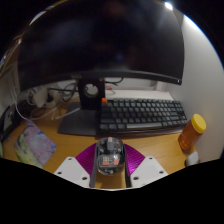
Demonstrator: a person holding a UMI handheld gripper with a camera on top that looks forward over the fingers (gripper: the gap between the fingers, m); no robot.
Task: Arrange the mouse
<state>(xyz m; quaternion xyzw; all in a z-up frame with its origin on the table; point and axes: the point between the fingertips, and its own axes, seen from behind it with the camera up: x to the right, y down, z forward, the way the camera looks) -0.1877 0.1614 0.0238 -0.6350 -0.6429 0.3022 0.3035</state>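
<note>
A small see-through grey mouse (109, 153) with reddish parts inside sits between my two fingers. Both purple pads (88, 158) press against its sides, so my gripper (110, 162) is shut on it. It is held just above the wooden desk (60, 143), in front of the black keyboard (142, 113). I cannot tell whether the mouse touches the desk.
A large dark monitor (100, 40) stands behind the keyboard on a grey stand (82, 118). An orange bottle (192, 133) stands to the right of the keyboard. A colourful printed sheet (32, 146) lies at the left. Cables and a power strip (40, 98) lie behind it.
</note>
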